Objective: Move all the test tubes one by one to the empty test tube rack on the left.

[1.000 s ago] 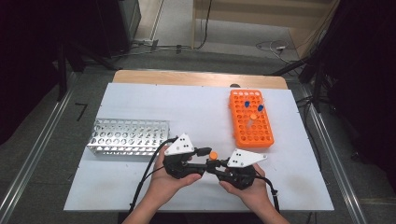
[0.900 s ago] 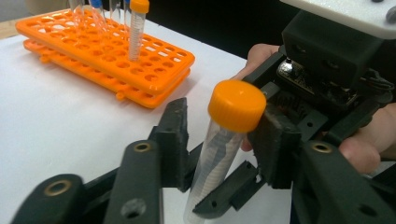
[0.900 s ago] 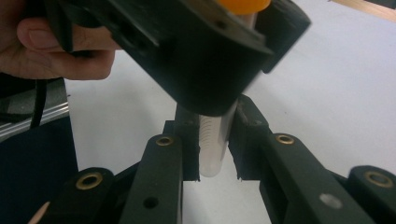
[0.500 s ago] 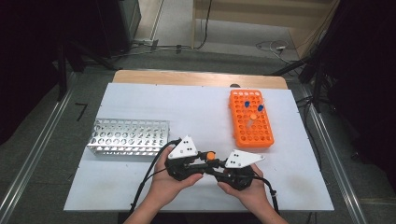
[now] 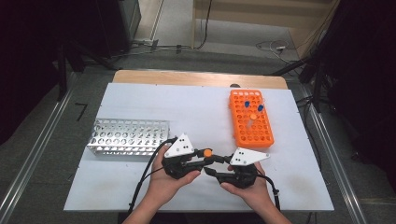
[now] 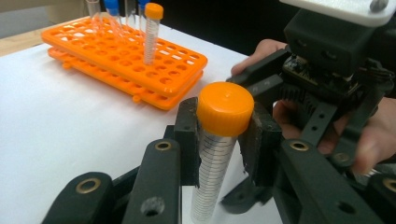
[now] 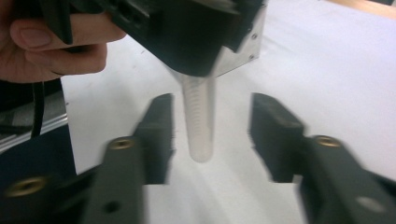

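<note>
My left tool is clenched on the orange-capped tube, its pads pressing just under the cap so that the graduated body hangs free below and the cap stays clear above. This high grip leaves the lower end exposed, which I judge suits a hand-over between my two hands. My right tool is released: its jaws have just been opening, and they now stand apart on either side of the tube's rounded tip without touching it. The tube therefore rests wholly with the left tool, held roughly upright above the near middle of the worktop, as the high view shows at the meeting of both tools.

The orange rack lies to the right, holding two blue-capped tubes and one more orange-capped one; most of its wells are vacant. The metal rack stands to the left, near my left hand, with no tubes that I can make out. I judge it the likelier destination, given which hand now carries the tube.

The worktop is a plain white sheet on a wooden board. Around it lie grey floor, rail framing, trailing cables and dark drapery.
</note>
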Demonstrator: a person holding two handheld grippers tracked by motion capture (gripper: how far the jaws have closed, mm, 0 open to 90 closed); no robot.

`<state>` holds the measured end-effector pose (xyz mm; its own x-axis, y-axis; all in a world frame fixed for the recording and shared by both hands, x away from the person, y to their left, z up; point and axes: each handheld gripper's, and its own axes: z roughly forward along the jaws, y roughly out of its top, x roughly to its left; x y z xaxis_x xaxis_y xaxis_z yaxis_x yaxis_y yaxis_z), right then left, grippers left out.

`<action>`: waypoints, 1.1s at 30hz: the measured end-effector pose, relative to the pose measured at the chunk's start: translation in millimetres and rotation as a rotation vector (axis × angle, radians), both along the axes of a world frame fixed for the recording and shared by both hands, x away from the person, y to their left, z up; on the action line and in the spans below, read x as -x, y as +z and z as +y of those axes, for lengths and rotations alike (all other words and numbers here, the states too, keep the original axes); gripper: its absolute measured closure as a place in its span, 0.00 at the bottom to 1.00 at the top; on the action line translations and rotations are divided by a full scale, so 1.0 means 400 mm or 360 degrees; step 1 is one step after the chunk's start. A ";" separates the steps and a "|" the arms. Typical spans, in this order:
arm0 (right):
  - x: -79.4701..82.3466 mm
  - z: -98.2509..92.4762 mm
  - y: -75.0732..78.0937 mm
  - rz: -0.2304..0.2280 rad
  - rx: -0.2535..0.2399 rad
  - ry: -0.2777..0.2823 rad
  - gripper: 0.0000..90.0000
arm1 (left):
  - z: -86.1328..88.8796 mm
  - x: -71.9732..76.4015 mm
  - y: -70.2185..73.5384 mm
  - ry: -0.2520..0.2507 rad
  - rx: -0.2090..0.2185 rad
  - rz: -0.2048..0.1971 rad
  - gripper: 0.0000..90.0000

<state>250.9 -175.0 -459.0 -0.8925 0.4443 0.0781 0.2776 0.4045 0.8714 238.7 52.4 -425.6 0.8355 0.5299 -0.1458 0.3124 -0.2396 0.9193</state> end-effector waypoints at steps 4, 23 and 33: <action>-0.007 -0.026 0.004 -0.0013 -0.0021 -0.0073 0.18 | 0.012 -0.003 0.003 0.0027 0.0020 0.0002 0.78; -0.018 -0.221 0.005 -0.0008 -0.0062 -0.0278 0.00 | 0.084 -0.018 0.024 0.0144 0.0064 -0.0009 0.79; -0.008 -0.290 -0.001 0.0007 -0.0058 -0.0342 0.00 | 0.133 -0.029 0.043 0.0224 0.0056 -0.0041 0.79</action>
